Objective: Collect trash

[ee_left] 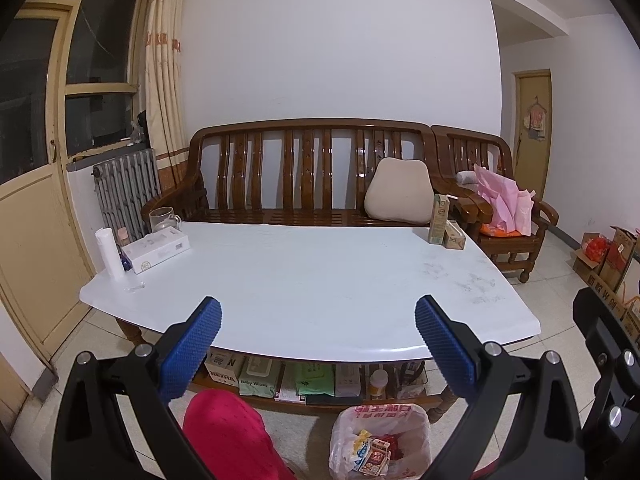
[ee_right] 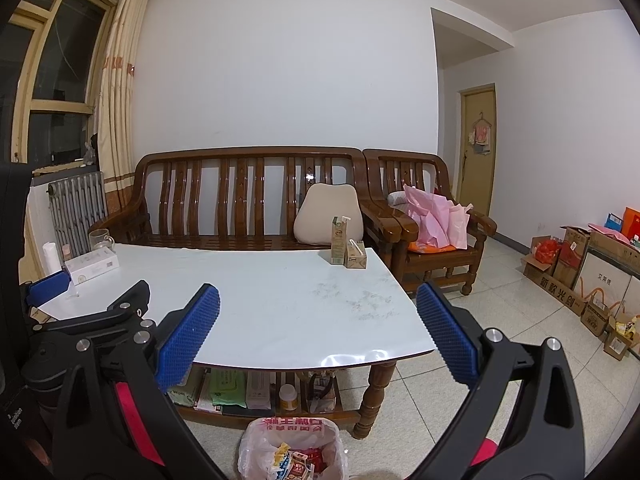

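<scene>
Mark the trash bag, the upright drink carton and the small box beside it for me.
trash bag (ee_right: 256,444), right wrist view, on its left plastic wall.
upright drink carton (ee_right: 338,242), right wrist view, on its front face.
small box (ee_right: 356,258), right wrist view, on its front face.

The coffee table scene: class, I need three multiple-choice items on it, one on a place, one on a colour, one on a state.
1. Where does the upright drink carton stand?
A. far right corner of the white coffee table
B. on the sofa seat
C. in the bin

2. What colour are the gripper pads?
A. red
B. blue
C. green

3. What state is the lined trash bin in?
A. empty
B. tipped over
C. holding wrappers

Answers:
1. A, it stands beside a small lying carton at the coffee table's far right corner.
2. B, both the left gripper and the right gripper show blue textured pads.
3. C, printed wrappers lie inside the bag on the floor in front of the table.
</scene>
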Action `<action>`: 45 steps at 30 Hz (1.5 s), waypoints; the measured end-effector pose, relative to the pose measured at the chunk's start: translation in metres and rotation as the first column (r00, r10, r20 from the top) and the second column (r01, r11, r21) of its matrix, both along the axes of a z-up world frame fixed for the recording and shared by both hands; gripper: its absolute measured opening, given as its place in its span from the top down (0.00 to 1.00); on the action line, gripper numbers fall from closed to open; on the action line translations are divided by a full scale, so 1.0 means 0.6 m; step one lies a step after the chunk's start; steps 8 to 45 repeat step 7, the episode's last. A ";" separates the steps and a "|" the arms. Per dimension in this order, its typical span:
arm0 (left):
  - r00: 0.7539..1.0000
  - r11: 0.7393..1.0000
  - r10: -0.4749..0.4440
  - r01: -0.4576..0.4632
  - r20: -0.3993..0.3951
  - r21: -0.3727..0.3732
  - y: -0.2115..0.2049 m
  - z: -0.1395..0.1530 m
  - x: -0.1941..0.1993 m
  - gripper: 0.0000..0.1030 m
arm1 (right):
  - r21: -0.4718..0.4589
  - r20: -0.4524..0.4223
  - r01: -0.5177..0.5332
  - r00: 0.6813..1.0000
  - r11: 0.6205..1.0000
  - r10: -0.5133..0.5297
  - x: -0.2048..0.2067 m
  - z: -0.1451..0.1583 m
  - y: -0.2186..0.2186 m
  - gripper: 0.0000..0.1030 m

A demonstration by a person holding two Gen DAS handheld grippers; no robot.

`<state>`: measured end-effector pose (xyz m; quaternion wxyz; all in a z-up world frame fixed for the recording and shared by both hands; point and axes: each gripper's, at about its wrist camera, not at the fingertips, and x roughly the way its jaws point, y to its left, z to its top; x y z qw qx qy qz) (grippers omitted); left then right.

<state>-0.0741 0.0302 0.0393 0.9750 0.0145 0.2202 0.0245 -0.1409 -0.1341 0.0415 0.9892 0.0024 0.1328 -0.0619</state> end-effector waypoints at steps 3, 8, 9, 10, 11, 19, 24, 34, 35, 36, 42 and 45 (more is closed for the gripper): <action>1.000 1.000 -0.002 0.002 -0.009 -0.010 0.005 -0.001 0.001 0.08 | 0.000 0.000 -0.002 1.000 1.000 0.002 -0.001 0.001 -0.001 0.07; 1.000 1.000 -0.006 0.006 -0.014 -0.010 0.009 0.001 0.004 0.08 | -0.005 0.001 0.001 1.000 1.000 -0.001 0.002 -0.002 0.001 0.07; 1.000 1.000 -0.006 0.006 -0.014 -0.010 0.009 0.001 0.004 0.08 | -0.005 0.001 0.001 1.000 1.000 -0.001 0.002 -0.002 0.001 0.07; 1.000 1.000 -0.006 0.006 -0.014 -0.010 0.009 0.001 0.004 0.08 | -0.005 0.001 0.001 1.000 1.000 -0.001 0.002 -0.002 0.001 0.07; 1.000 1.000 -0.006 0.006 -0.014 -0.010 0.009 0.001 0.004 0.08 | -0.005 0.001 0.001 1.000 1.000 -0.001 0.002 -0.002 0.001 0.07; 1.000 1.000 -0.006 0.006 -0.014 -0.010 0.009 0.001 0.004 0.08 | -0.005 0.001 0.001 1.000 1.000 -0.001 0.002 -0.002 0.001 0.07; 1.000 1.000 -0.006 0.006 -0.014 -0.010 0.009 0.001 0.004 0.08 | -0.005 0.001 0.001 1.000 1.000 -0.001 0.002 -0.002 0.001 0.07; 1.000 1.000 -0.006 0.006 -0.014 -0.010 0.009 0.001 0.004 0.08 | -0.005 0.001 0.001 1.000 1.000 -0.001 0.002 -0.002 0.001 0.07; 1.000 1.000 -0.006 0.006 -0.014 -0.010 0.009 0.001 0.004 0.08 | -0.005 0.001 0.001 1.000 1.000 -0.001 0.002 -0.002 0.001 0.07; 1.000 1.000 -0.006 0.006 -0.014 -0.010 0.009 0.001 0.004 0.08 | -0.005 0.001 0.001 1.000 1.000 -0.001 0.002 -0.002 0.001 0.07; 1.000 1.000 -0.006 0.006 -0.014 -0.010 0.009 0.001 0.004 0.08 | -0.005 0.001 0.001 1.000 1.000 -0.001 0.002 -0.002 0.001 0.07; 1.000 1.000 -0.006 0.006 -0.014 -0.010 0.009 0.001 0.004 0.08 | -0.005 0.001 0.001 1.000 1.000 -0.001 0.002 -0.002 0.001 0.07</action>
